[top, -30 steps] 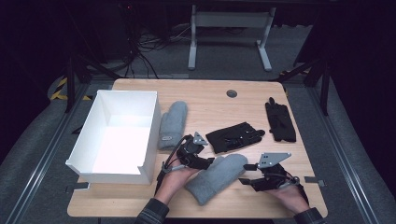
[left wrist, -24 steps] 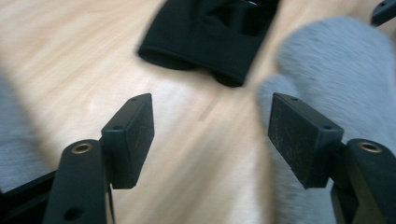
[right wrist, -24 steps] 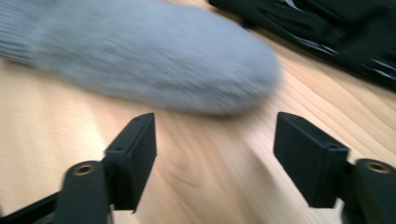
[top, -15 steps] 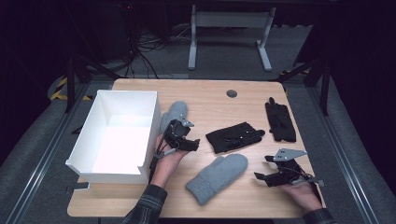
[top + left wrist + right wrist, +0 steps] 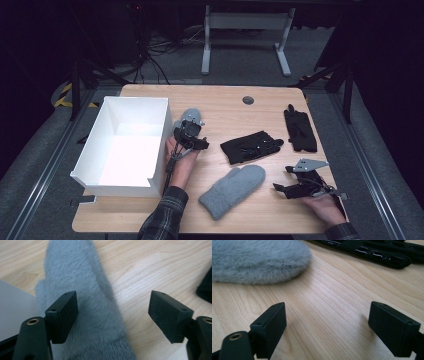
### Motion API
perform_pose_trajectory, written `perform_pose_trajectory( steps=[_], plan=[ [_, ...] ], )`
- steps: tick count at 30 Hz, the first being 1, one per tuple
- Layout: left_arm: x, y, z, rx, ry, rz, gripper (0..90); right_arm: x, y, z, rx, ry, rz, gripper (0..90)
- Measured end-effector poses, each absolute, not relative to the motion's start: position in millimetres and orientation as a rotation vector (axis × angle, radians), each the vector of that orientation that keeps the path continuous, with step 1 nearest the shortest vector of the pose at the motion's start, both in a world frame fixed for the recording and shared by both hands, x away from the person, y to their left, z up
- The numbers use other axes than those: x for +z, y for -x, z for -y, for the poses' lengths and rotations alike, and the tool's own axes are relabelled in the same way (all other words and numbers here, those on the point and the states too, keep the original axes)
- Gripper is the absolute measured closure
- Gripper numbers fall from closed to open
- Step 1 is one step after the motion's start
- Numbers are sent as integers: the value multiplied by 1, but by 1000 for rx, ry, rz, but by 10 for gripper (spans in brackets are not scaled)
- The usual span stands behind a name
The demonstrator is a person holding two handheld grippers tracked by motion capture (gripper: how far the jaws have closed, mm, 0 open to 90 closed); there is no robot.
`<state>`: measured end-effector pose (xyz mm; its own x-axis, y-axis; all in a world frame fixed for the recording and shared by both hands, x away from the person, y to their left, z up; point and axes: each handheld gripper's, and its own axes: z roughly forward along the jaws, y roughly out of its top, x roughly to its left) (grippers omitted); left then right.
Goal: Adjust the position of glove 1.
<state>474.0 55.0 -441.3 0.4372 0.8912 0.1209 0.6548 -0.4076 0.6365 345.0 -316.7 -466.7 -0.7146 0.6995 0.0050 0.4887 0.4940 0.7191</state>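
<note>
A grey mitten (image 5: pixel 190 113) lies beside the white box (image 5: pixel 90 165); my left gripper (image 5: pixel 191 126) hovers over it. In the left gripper view that mitten (image 5: pixel 82 290) runs under the left jaw; the jaws (image 5: pixel 112 312) have just been closing a little but stand apart, pressing nothing. A second grey mitten (image 5: pixel 232 190) lies near the front edge. My right gripper (image 5: pixel 282 179) rests to its right, jaws just opened, with bare wood between them (image 5: pixel 327 322). The mitten's tip (image 5: pixel 257 260) lies ahead of it to the left.
Two black gloves lie on the wooden table (image 5: pixel 225 105): one in the middle (image 5: pixel 250 146), (image 5: pixel 372 250), one at the right (image 5: pixel 300 131). A round grommet (image 5: pixel 248 100) sits near the far edge. A desk frame stands on the dark floor beyond.
My left gripper moved away from the near mitten to the mitten by the box. My right gripper opened, let the near mitten go and drew back to the right.
</note>
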Motion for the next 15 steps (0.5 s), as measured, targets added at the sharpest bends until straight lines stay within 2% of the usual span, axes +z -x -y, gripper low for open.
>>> perform_pose_trajectory(
  steps=[5, 10, 11, 13, 15],
  plan=[
    [-451, -480, -55, 617, -2209, -1339, 371, -467, -345, 317, 1051, -1004, -2453, 156],
    [-450, -480, -57, 638, -2200, -1356, 626, -467, -345, 317, 1053, -1009, -2451, 158],
    [-449, -480, -59, 629, -2194, -1362, 626, -467, -345, 317, 1053, -1008, -2450, 158],
    [-447, -480, -62, 600, -2183, -1359, 768, -467, -344, 317, 1056, -1006, -2449, 160],
    [-445, -479, -64, 557, -2178, -1346, 797, -467, -344, 317, 1057, -1007, -2449, 161]
  ],
)
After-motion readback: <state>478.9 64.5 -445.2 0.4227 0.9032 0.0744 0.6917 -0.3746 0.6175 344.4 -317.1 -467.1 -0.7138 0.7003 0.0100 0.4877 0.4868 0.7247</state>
